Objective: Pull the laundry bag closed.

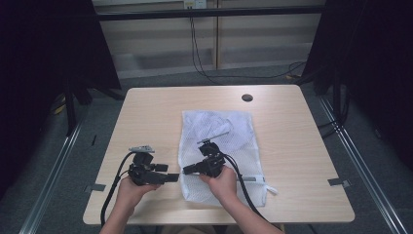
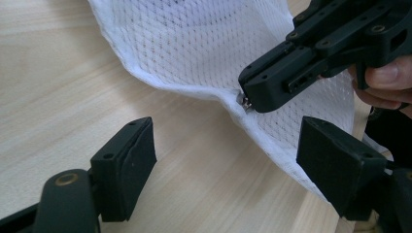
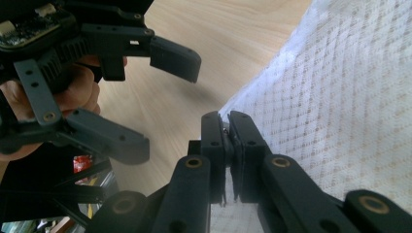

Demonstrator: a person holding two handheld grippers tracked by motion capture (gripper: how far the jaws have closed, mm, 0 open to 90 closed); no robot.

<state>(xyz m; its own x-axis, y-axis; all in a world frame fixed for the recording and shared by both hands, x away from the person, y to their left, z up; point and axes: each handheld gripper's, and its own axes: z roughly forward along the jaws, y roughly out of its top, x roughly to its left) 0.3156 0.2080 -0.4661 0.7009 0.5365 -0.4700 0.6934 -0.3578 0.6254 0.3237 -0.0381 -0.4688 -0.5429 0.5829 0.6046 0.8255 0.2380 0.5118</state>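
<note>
The right claw [image 3: 227,127] is pressed shut on a small metal piece at the edge of the white mesh laundry bag [image 1: 219,146], most likely the zipper pull [image 2: 244,101] (too small to be sure), and it lifts that edge slightly off the tabletop [image 1: 292,146]. Holding the pull this way probably keeps the edge taut, so the other hand can take the fabric beside it. The left claw [image 2: 226,160] stands wide apart with nothing between its pads; one pad hangs over bare wood, the other over the bag's rim, just beside the right claw's tip. In the high view the left claw [image 1: 168,173] points toward the right claw [image 1: 187,169], the two tips near each other at the bag's near left edge. The bag lies flat in the middle of the tabletop, its long side running away from the person, a loose white tab at its near right corner. Bare wood lies on both sides, so either hand has room to pull sideways; a dark round grommet [image 1: 247,97] sits well apart near the far edge.
</note>
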